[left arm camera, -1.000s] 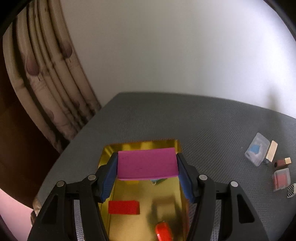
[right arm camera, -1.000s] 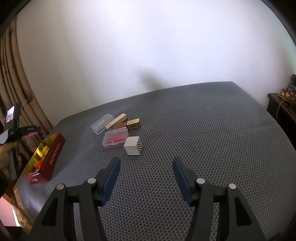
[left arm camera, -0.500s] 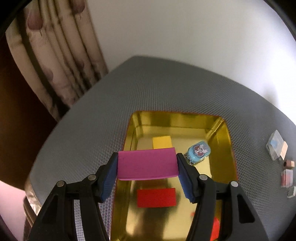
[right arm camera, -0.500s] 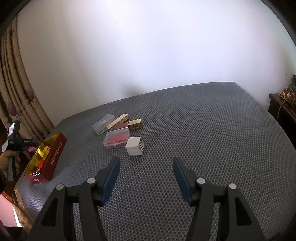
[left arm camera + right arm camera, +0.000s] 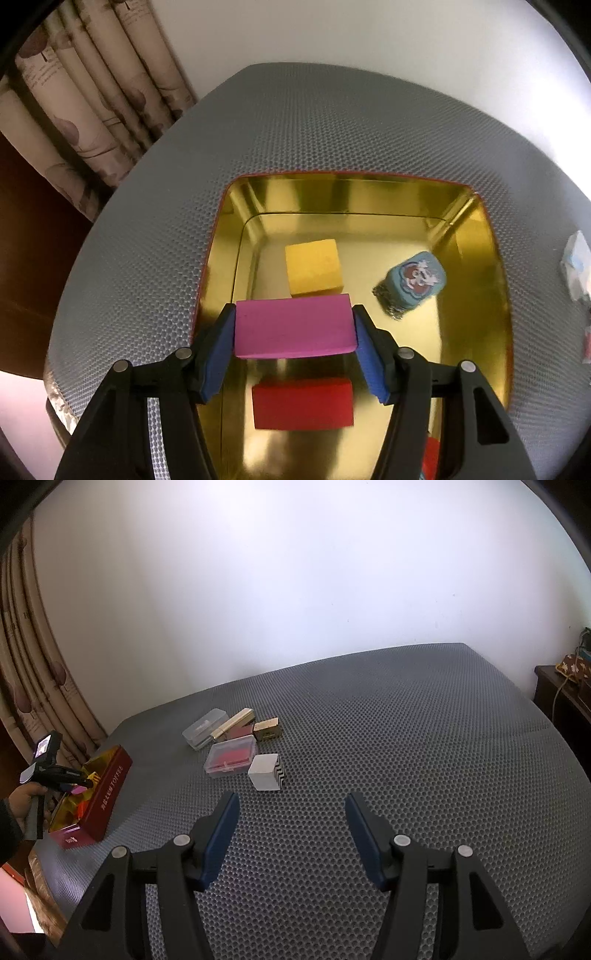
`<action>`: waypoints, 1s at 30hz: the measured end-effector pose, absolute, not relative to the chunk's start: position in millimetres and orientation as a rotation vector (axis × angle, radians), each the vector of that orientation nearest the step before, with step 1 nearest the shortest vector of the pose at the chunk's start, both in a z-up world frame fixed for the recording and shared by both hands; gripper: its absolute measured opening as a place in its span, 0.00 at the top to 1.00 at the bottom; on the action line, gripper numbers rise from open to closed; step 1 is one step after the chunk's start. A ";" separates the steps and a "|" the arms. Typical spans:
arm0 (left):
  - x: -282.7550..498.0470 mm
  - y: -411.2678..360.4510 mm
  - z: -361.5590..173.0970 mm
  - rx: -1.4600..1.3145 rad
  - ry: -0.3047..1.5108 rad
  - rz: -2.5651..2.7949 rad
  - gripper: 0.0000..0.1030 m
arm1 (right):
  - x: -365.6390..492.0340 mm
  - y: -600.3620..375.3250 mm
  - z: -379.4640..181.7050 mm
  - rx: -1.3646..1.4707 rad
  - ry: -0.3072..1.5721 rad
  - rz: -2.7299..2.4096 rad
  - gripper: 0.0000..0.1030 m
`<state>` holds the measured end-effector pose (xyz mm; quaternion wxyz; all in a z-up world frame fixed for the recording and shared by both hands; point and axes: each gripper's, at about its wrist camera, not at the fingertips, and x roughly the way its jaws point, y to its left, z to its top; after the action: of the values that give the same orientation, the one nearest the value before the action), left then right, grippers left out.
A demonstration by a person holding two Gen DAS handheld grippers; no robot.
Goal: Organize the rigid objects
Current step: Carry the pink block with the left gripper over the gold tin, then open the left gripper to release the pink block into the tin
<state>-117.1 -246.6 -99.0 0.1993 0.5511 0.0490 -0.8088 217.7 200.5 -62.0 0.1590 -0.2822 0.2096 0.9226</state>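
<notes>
My left gripper (image 5: 294,326) is shut on a flat pink block (image 5: 293,325) and points steeply down over the gold-lined tin (image 5: 351,192). Inside the tin lie a yellow block (image 5: 313,271), a red block (image 5: 303,402), a small blue picture tin (image 5: 415,280) and a red piece (image 5: 430,456) at the bottom edge. In the right wrist view the tin (image 5: 107,790) shows its red side at the far left, with the left gripper (image 5: 75,783) over it. My right gripper (image 5: 291,830) stands open and empty above the grey mat.
A cluster sits mid-mat: a clear case (image 5: 205,728), a wooden bar (image 5: 232,719), a gold box (image 5: 266,729), a clear case with pink contents (image 5: 232,755) and a white zigzag cube (image 5: 266,771). Curtains (image 5: 92,99) hang left; a dark side table (image 5: 565,701) stands right.
My left gripper has tipped downward and sunk toward the tin with the pink block, so the tin's inside now fills the view. The right gripper has stayed still.
</notes>
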 end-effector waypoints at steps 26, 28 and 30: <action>-128.8 -240.1 -109.6 1.525 0.164 -2.275 0.34 | 220.4 204.1 -68.1 -0.820 0.629 2.620 0.40; -126.7 -240.4 -107.1 1.514 0.180 -2.287 0.15 | 219.6 204.6 -68.1 -0.822 0.627 2.619 0.40; -119.4 -238.5 -94.5 1.476 0.230 -2.333 0.11 | 219.3 205.3 -68.0 -0.823 0.605 2.616 0.40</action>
<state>-119.4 -238.5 -94.5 0.1846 0.5237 0.0817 -0.8276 219.3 205.3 -68.0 0.1657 -0.2889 0.2126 0.9186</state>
